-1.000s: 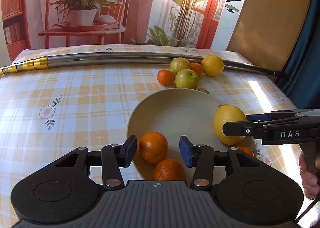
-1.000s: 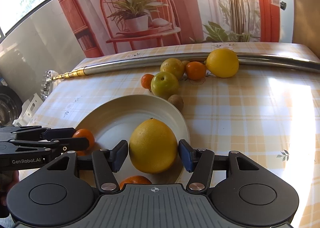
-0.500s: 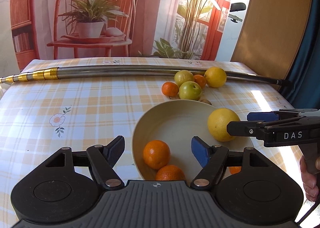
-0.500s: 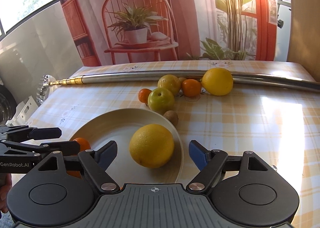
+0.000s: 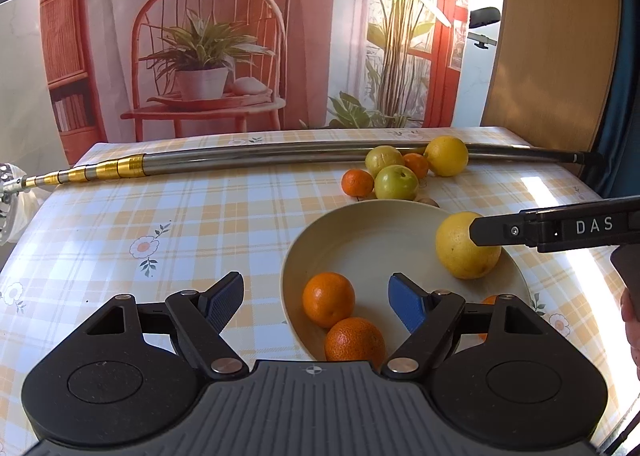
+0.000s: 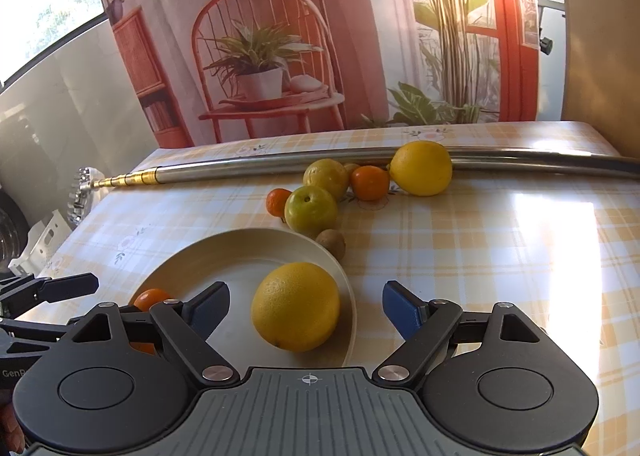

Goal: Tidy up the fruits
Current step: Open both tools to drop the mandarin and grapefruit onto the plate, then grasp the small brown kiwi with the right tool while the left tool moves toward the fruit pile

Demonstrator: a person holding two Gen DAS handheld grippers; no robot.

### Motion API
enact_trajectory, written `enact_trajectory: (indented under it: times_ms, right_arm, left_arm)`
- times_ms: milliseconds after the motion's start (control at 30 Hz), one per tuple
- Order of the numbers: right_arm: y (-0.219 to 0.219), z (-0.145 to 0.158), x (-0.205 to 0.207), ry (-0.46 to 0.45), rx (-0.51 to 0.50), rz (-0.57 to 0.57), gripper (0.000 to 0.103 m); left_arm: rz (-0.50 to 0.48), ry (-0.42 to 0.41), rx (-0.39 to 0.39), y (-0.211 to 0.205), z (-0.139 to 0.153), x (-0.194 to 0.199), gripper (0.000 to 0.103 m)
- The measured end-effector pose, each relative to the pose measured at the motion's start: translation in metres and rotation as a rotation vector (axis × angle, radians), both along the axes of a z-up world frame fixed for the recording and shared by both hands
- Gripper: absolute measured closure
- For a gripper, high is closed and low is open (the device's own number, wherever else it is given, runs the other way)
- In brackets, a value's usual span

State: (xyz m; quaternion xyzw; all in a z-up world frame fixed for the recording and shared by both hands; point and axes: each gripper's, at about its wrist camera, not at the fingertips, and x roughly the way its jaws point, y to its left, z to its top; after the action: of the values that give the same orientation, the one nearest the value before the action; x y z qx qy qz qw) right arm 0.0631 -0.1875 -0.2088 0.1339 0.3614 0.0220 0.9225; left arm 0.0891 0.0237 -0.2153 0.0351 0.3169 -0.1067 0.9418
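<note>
Where left sees oranges [image 5: 328,299], right shows kiwi [image 6: 331,243].

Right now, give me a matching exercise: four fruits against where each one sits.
Things:
1. big lemon
2. kiwi
3. far lemon
4. green apple

Places:
A. against the metal pole
B. in the bowl, between the open right gripper fingers
C. on the cloth, just behind the bowl rim, beside a small orange
D. on the cloth at the bowl's far right rim

Pairs: 1-B, 2-D, 3-A, 4-C
</note>
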Motion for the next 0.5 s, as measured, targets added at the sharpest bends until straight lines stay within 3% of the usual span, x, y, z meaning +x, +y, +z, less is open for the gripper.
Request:
enact_trajectory:
  times_ms: [500]
  right_arm:
    - [-0.0036, -0.0006, -0.0020, -0.005, 0.008, -0.015, 0.026]
  left_arm:
    - [0.024, 0.002, -0.004, 0.0012, 0.0000, -0.0006, 0.021]
